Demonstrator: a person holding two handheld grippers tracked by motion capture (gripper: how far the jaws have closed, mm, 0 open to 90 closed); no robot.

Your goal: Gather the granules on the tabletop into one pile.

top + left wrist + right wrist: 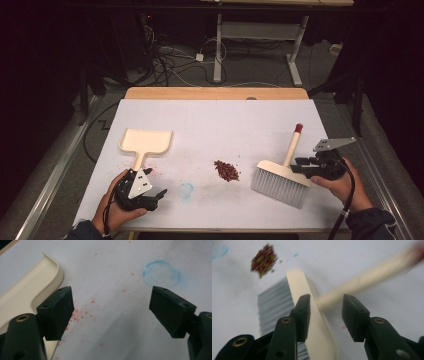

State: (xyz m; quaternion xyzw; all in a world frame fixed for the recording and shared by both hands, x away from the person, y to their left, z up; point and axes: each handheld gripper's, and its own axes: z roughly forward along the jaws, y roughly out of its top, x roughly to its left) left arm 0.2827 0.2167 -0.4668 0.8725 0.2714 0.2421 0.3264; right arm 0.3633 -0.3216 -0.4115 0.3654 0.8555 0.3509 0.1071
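A cream dustpan (145, 141) lies at the left of the white-covered table (215, 117), handle toward me. My left gripper (159, 195) rests just below that handle, open and pointing right. In the left gripper view the jaws of this gripper (112, 312) stand wide apart over bare sheet, with the dustpan (25, 290) beside the left one. A cream brush (291, 147) with a red tip and grey bristles (279, 186) lies at the right. My right gripper (298, 164) is open at the foot of the brush handle (372, 272), jaws either side of the brush head (312, 315) without touching. A pile of red bits (226, 170) sits mid-table.
A faint blue ring stain (186, 190) marks the sheet right of my left gripper, and red specks (77, 315) lie scattered near the dustpan handle. The table's wooden far edge (215, 93) shows beyond the sheet. Cables and desk legs (218, 50) stand on the floor behind.
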